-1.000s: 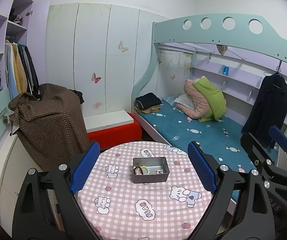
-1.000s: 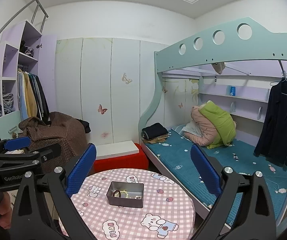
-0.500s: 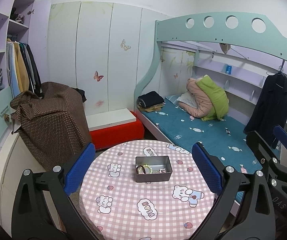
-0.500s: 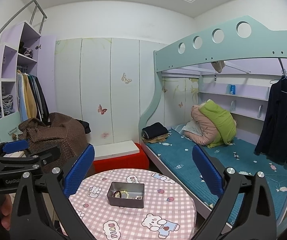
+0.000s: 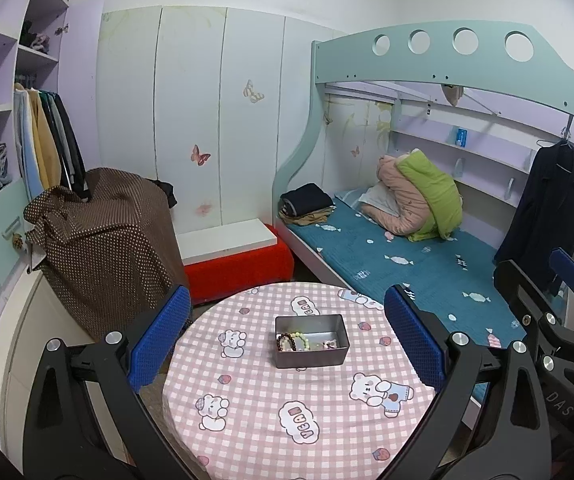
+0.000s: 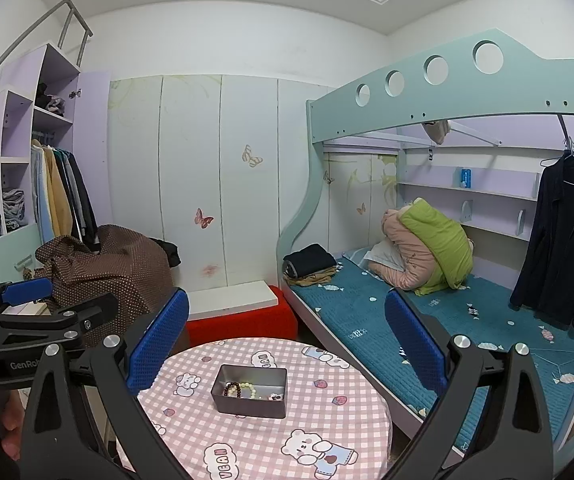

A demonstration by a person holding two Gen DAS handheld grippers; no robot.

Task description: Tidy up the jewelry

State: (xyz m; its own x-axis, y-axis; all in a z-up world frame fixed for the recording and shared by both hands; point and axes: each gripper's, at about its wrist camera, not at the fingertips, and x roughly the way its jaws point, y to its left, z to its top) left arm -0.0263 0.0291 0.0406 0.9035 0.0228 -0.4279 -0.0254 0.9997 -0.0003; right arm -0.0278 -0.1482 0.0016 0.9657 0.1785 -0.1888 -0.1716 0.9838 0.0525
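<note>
I hold my left hand-held gripper (image 5: 287, 344) above the near side of the round surface (image 5: 255, 412), its blue pads spread wide with nothing between them. My right hand-held gripper (image 6: 287, 344) hangs the same way, jaws wide apart and empty. On the pink checked cloth with bear prints that covers the surface stands a small grey metal tin (image 5: 311, 342), near the middle. Inside it lie a dark beaded bracelet (image 5: 282, 343) and a pale green beaded bracelet (image 5: 301, 340), side by side at the tin's left end, and a small trinket (image 5: 330, 345) towards its right end. Neither gripper touches the tin. Beyond the surface are a red bench (image 5: 239, 270) and a bunk bed (image 5: 407, 264).
</note>
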